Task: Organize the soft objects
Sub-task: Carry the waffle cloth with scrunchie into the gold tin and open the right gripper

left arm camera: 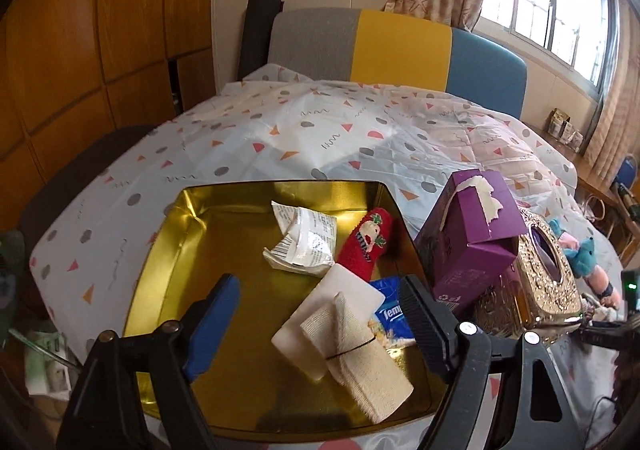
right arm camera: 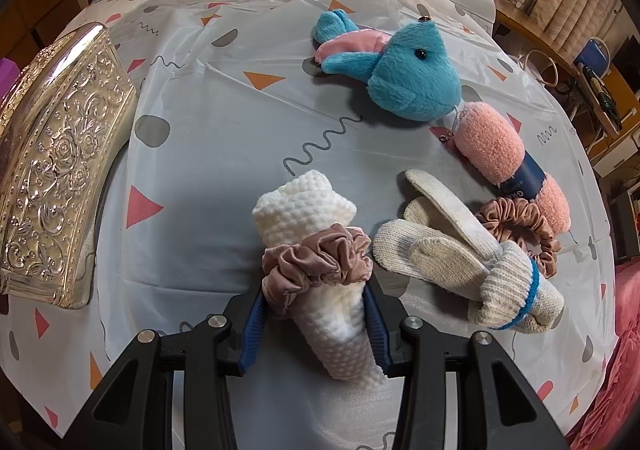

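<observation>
- The right gripper (right arm camera: 316, 324) is pinching a rolled white waffle cloth (right arm camera: 320, 270) banded by a mauve scrunchie (right arm camera: 316, 262), lying on the patterned bench (right arm camera: 208, 153).
- Just beside it, knit gloves (right arm camera: 452, 254) are resting, with a second scrunchie (right arm camera: 524, 226), a pink fuzzy roll (right arm camera: 492, 145) and a blue plush toy (right arm camera: 404, 69) lying beyond.
- The left gripper (left arm camera: 316, 314) is hanging spread wide over a gold tin (left arm camera: 172, 250) holding a bandage roll (left arm camera: 360, 354), a red sock (left arm camera: 368, 246) and a tissue packet (left arm camera: 392, 314).
</observation>
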`<state>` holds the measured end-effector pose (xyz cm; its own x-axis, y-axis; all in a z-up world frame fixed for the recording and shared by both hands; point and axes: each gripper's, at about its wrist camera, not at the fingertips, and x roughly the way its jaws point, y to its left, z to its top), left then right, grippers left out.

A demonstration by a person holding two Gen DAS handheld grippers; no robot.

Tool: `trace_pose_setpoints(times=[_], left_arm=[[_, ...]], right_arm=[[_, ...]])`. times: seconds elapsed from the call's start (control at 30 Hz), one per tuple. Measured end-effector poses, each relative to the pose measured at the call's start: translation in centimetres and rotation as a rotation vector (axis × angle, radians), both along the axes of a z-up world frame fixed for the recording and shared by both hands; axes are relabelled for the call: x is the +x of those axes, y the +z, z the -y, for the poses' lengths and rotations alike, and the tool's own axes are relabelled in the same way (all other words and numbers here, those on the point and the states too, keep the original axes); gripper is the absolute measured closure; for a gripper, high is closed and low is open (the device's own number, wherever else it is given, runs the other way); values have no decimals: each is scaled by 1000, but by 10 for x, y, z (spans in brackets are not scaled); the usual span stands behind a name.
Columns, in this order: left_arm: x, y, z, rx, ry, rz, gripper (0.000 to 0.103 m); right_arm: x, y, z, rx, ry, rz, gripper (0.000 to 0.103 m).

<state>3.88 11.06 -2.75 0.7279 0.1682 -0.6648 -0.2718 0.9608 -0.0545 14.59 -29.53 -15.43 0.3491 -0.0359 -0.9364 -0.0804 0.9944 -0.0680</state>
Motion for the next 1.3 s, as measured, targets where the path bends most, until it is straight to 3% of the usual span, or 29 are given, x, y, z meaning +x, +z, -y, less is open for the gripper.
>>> trace_pose_setpoints(times=[0.37,0.77,0.93,1.13,1.3], left_arm=[[-19,-4,-2,-10,-12,-6,21],[-29,-18,-19,-37,3,-32,21],[-34,-22,-27,-37,19,-41,21],[-38,-25,-37,-38,39,-43,21],[-38,-26,-40,-47,51,-41,21]], right_arm=[[-4,0,-7,22,34,2,60],[-6,3,-13,30,-51,-13,60],[-2,12,-4,126,-115,-16,62],[0,48,1,202,-168,98,62],[-1,97,-20,237,-106,227,62]])
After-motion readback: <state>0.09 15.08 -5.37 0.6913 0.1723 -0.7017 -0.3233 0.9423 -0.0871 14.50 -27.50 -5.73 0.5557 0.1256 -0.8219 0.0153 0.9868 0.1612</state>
